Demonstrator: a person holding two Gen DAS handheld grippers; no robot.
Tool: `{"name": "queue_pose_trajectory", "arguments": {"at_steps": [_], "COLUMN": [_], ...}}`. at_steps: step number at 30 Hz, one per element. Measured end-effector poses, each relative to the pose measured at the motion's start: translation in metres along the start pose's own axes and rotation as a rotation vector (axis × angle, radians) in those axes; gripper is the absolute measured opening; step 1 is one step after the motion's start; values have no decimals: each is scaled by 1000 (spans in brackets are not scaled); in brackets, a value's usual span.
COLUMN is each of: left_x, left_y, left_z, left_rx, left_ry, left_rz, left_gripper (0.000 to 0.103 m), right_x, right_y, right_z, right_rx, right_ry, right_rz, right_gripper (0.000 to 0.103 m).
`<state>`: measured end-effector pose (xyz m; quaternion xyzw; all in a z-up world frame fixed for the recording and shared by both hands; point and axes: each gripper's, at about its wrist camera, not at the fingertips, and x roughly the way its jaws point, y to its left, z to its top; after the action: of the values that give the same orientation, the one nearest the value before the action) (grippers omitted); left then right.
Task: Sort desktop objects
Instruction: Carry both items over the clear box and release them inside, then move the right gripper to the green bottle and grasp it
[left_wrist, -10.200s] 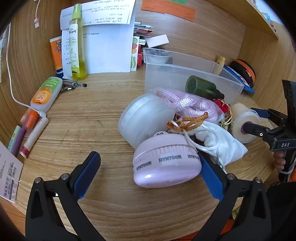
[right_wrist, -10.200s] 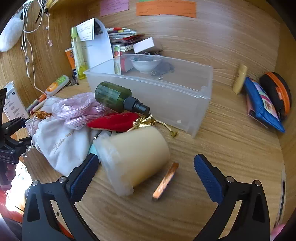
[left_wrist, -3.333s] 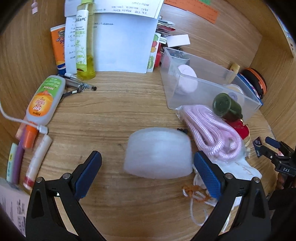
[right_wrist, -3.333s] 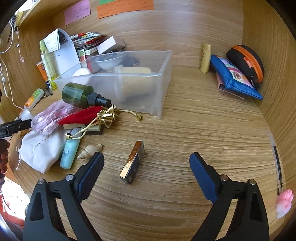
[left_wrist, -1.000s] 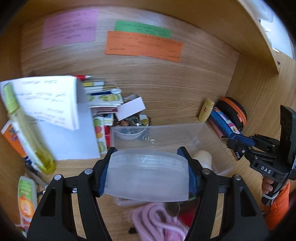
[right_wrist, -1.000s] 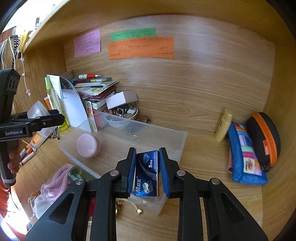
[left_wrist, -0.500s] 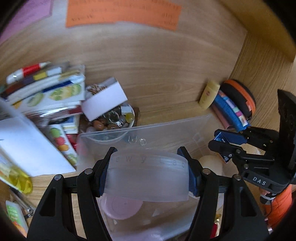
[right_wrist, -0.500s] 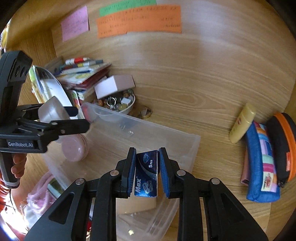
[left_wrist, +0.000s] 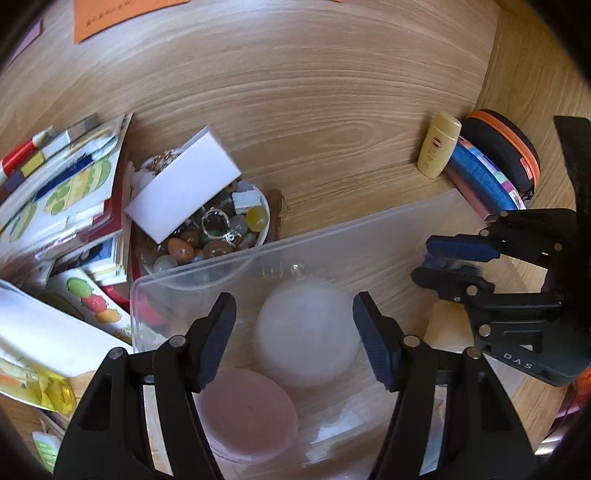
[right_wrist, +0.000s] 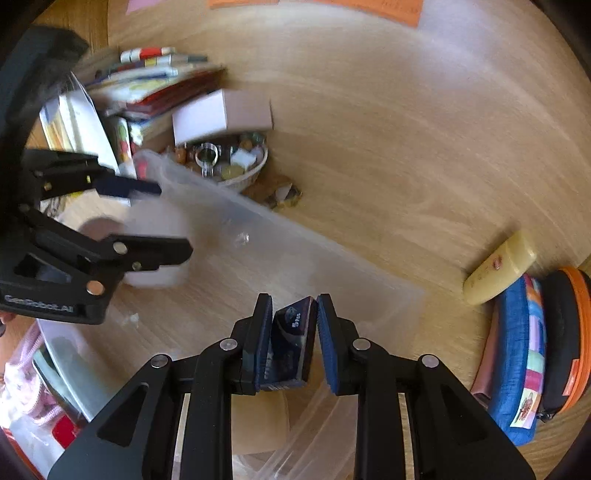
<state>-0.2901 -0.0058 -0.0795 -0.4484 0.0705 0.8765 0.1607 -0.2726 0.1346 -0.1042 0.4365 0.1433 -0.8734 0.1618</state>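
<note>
1. The right gripper (right_wrist: 290, 343) is clamping a small dark blue box (right_wrist: 291, 343) between its two pads. The box is standing on edge, its long axis running along the fingers and its far end pointing ahead and down into the clear plastic bin (right_wrist: 332, 266).
2. The left gripper (left_wrist: 293, 336) is standing with its jaws apart, and neither pad is touching anything. A frosted white round container (left_wrist: 308, 334) is lying directly below and between the fingers, on the bin (left_wrist: 207, 266) floor, its round face turned up toward the gripper.
3. A pink round case (left_wrist: 249, 415) is lying just nearer than the frosted container, under the left finger, the two touching or nearly so.
4. The bin's far wall is crossing just ahead of both grippers. Inside, the floor ahead of the right gripper is lying bare up to that wall; a cream cylinder (right_wrist: 258, 421) is showing below its fingers.
5. Beyond the far wall, a white bowl of trinkets (left_wrist: 221, 236) and a white card box (left_wrist: 183, 190) are sitting on the counter (left_wrist: 332, 92), with stacked booklets (left_wrist: 62, 199) further left.
6. To the right of the right gripper, outside the bin, a yellow tube (right_wrist: 498, 267), a blue pouch (right_wrist: 521, 362) and a black-and-orange case (right_wrist: 565, 339) are lying together.
7. The two grippers are working side by side over the bin, well apart from each other.
</note>
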Motion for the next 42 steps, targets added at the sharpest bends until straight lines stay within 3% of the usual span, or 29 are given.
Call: {"name": "queue_pose_trajectory", "arguments": {"at_steps": [9, 13, 16, 20, 24, 29, 42], "left_x": [-6, -17, -30, -47, -70, -102, -149], "left_y": [-2, -6, -9, -14, -19, -24, -26], "left_z": [-4, -6, -9, -13, -21, -31, -75], "left_rx": [25, 29, 39, 37, 45, 37, -2], "left_ry": [-14, -37, -67, -99, -142, -189, -254], "left_rz": [35, 49, 68, 77, 107, 104, 124], "left_gripper": [65, 69, 75, 81, 92, 97, 99], "right_x": [-3, -16, -33, -61, -82, -113, -168], "right_y": [0, 3, 12, 21, 26, 31, 56], "right_z": [1, 1, 0, -2, -8, -22, -60], "right_rx": [1, 21, -3, -10, -25, -24, -69], "right_ry": [25, -5, -53, -113, -158, -212, -318], "right_rz": [-36, -27, -66, -110, -143, -161, -177], "right_gripper": [27, 54, 60, 78, 79, 84, 87]}}
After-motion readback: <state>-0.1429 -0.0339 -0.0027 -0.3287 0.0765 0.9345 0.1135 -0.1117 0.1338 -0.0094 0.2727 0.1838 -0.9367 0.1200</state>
